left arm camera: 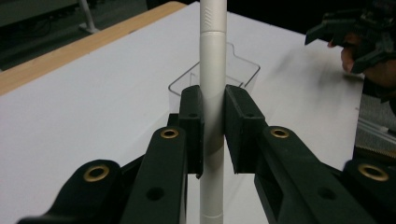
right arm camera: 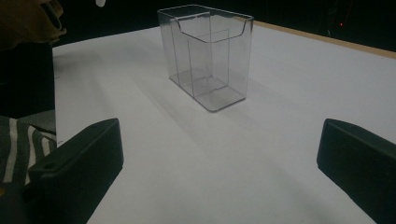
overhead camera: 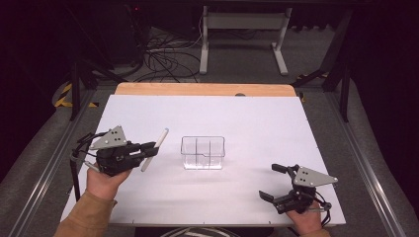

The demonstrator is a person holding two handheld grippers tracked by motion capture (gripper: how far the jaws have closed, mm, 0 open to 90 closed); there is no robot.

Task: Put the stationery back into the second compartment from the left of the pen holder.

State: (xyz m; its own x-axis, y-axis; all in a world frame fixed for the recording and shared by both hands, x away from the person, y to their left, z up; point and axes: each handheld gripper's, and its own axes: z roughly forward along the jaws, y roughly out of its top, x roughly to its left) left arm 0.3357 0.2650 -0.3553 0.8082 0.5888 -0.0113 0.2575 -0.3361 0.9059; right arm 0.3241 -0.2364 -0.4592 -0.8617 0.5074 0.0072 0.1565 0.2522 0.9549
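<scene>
A: How far along does this look to you?

B: The pick-up seems done. The left tool (overhead camera: 148,148) has its jaws closed tight on a white pen (overhead camera: 154,149), gripping it around the middle of the barrel. In the left gripper view the pen (left arm camera: 213,93) runs straight up between the two black jaws, with a length sticking out above and below them.

A: And where is it headed?

B: I judge it is going into the clear plastic holder (overhead camera: 203,152), which stands upright near the centre of the white tabletop (overhead camera: 257,123). The pen is held off to the holder's left, near it but clearly apart, and above the tabletop rather than lying on it.

A: Anything in the holder yet?

B: No. In the right gripper view the holder (right arm camera: 208,56) shows clear dividers inside and every compartment looks empty.

A: What about the other hand?

B: The right tool (overhead camera: 272,182) sits near the front right corner of the tabletop, well apart from the holder, with its jaws spread wide and nothing between them.

A: So what is left?

B: As I read it, the carry across, tipping the pen upright over a compartment, lowering it in, and letting go. The placing half is not yet done.
</scene>
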